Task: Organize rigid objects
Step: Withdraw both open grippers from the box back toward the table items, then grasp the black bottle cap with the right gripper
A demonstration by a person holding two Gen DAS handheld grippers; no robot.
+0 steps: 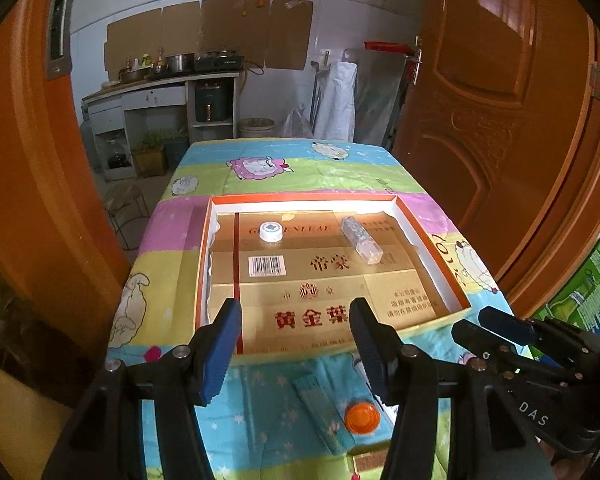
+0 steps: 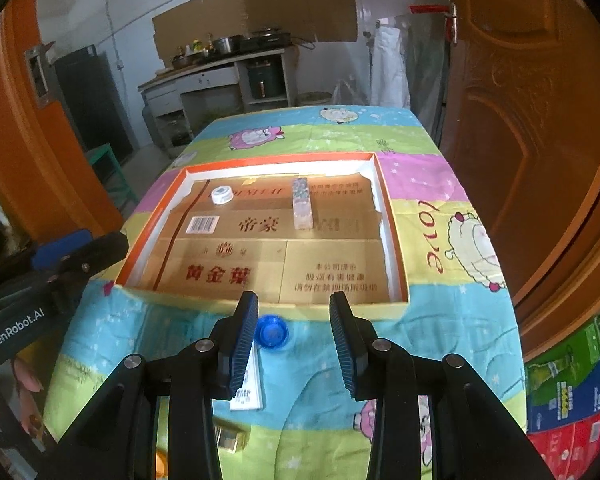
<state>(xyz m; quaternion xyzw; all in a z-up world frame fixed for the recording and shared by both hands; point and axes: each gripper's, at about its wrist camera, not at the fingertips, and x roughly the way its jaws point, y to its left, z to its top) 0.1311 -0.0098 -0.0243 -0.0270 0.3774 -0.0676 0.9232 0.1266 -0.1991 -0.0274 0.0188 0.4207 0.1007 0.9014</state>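
An orange-rimmed shallow box lined with gold cardboard sits on the table. Inside lie a white cap and a clear patterned rectangular case. My left gripper is open and empty above the box's near edge; an orange cap and a teal flat box lie below it. My right gripper is open and empty, just over a blue cap. A white flat box lies under its left finger.
The table has a colourful cartoon sheep cloth. A gold box lies at the near edge. Orange wooden doors flank the table. Stacked printed cartons stand at the right. A kitchen counter is behind.
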